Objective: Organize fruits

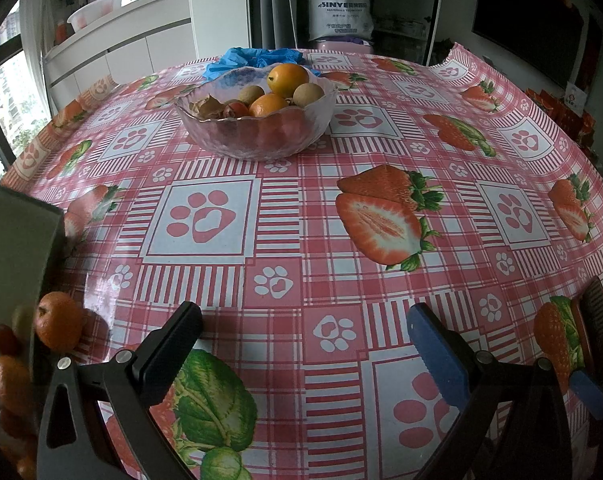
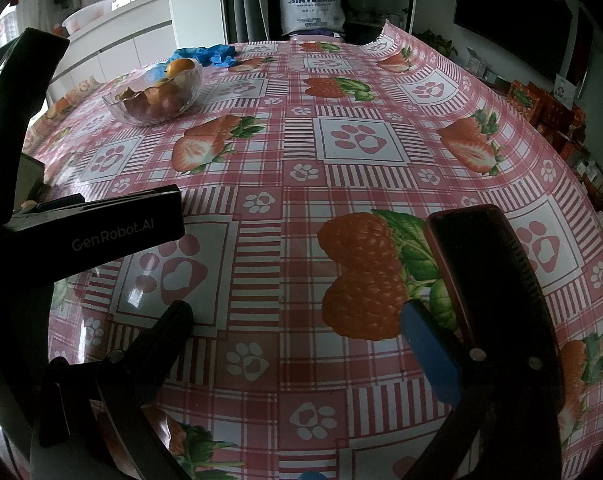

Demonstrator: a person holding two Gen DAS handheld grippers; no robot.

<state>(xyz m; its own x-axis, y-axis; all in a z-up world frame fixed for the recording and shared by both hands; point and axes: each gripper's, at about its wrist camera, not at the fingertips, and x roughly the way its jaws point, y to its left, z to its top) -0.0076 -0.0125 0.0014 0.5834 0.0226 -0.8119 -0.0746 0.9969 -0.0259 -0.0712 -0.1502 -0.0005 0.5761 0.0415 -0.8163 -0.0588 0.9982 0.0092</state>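
Observation:
A clear glass bowl (image 1: pixel 257 128) stands on the far middle of the table and holds oranges (image 1: pixel 287 79), brown round fruits and small red ones. It also shows far left in the right wrist view (image 2: pixel 153 96). My left gripper (image 1: pixel 303 320) is open and empty, low over the near table. A loose orange (image 1: pixel 58 326) lies at its left, beside more small fruits at the frame's edge. My right gripper (image 2: pixel 297 320) is open and empty, right of the left gripper's body (image 2: pixel 97 228).
The table (image 1: pixel 321 240) has a red checked cloth with strawberry and paw prints. A dark phone (image 2: pixel 489 280) lies by my right finger. Blue crumpled plastic (image 1: pixel 257 58) lies behind the bowl. A grey box (image 1: pixel 13 248) stands at the left edge. Shelves and counters stand beyond.

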